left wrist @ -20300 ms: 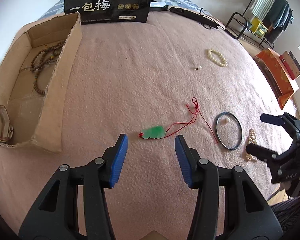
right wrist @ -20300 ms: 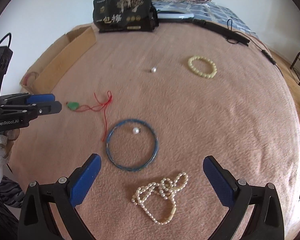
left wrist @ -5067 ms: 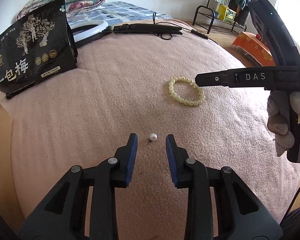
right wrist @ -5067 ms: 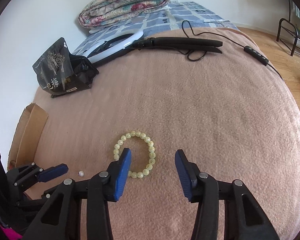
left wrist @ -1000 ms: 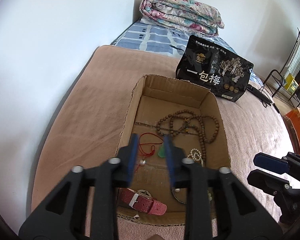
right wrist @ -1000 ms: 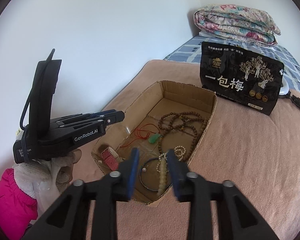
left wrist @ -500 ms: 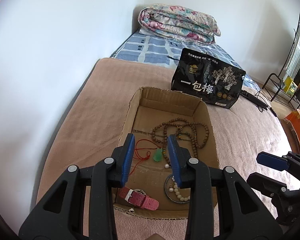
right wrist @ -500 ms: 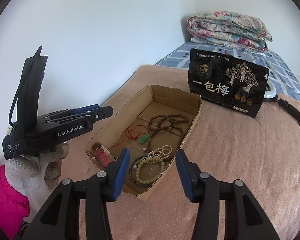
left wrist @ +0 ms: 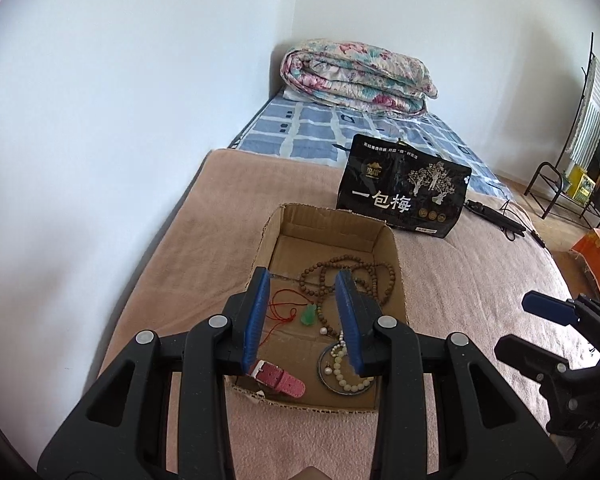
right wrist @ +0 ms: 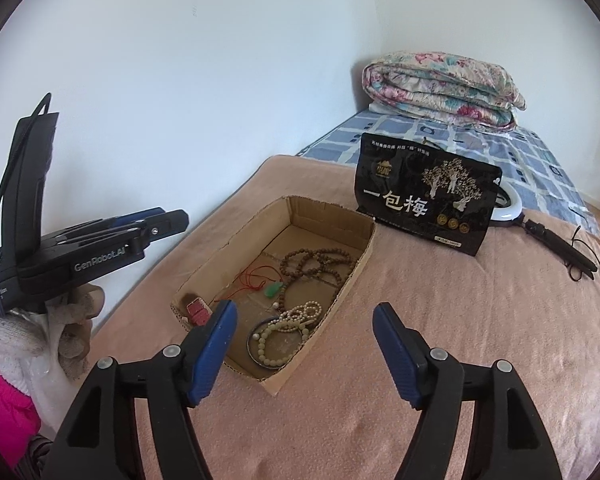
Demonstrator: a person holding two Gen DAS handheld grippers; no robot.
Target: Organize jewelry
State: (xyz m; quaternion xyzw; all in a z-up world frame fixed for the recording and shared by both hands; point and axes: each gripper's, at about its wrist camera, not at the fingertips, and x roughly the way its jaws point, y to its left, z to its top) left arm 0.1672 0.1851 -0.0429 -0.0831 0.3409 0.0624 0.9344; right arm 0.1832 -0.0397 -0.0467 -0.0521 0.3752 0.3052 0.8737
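An open cardboard box lies on the pink blanket. Inside are a brown bead necklace, a green pendant on red cord, a pink watch strap, a blue bangle, a pale bead bracelet, a pearl strand and a loose pearl. My left gripper is open and empty above the box's near end. My right gripper is open wide and empty, near the box's right front corner.
A black snack bag stands behind the box. A folded quilt lies on the blue checked sheet by the wall. A black ring light stand and cable lie at right. A rack stands far right.
Both grippers have drawn back and up from the box. The right gripper's jaws have opened wider. The pale bead bracelet now lies in the box on the bangle.
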